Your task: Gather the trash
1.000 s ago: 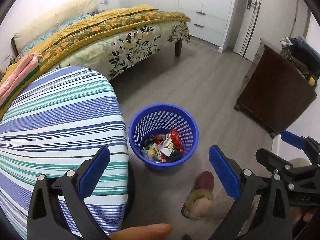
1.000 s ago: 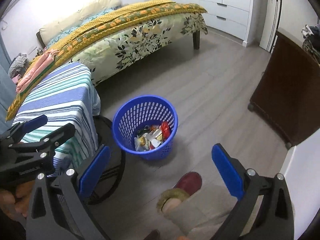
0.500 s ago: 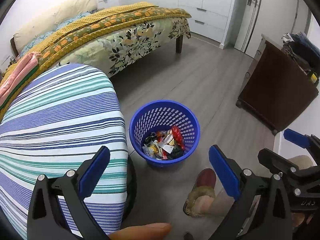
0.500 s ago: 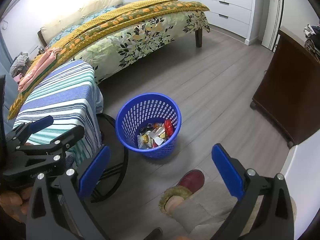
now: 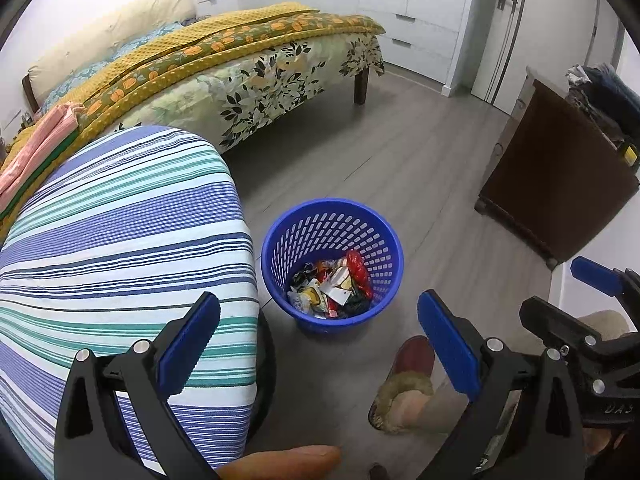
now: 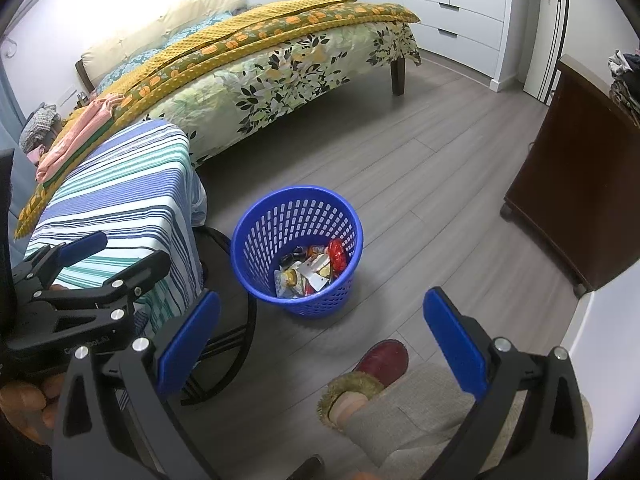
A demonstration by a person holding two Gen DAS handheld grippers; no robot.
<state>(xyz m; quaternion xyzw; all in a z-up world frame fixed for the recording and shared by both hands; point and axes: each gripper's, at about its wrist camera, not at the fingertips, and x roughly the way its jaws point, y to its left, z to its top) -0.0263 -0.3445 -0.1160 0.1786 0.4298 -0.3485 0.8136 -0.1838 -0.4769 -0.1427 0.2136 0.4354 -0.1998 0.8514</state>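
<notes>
Grey wood-plank flooring (image 5: pixel 420 184) runs from a floral-covered bed (image 5: pixel 256 80) to a dark brown cabinet (image 5: pixel 560 184). Both tools hang with jaws spread wide and nothing between them: the left gripper (image 5: pixel 320 344) and the right gripper (image 6: pixel 316 340). Just ahead of both, on the floor beside a blue-and-green striped padded board (image 5: pixel 120 248), stands the round blue perforated plastic basket (image 5: pixel 276 256) — upright, its bottom filled with crumpled wrappers (image 5: pixel 332 288). Likely light, thin-walled and flexible; 1 jaw inside and 1 outside the rim would be the surest hold.

Home bedroom: bed (image 5: pixel 224 68), wardrobe (image 6: pixel 452 4).
</notes>
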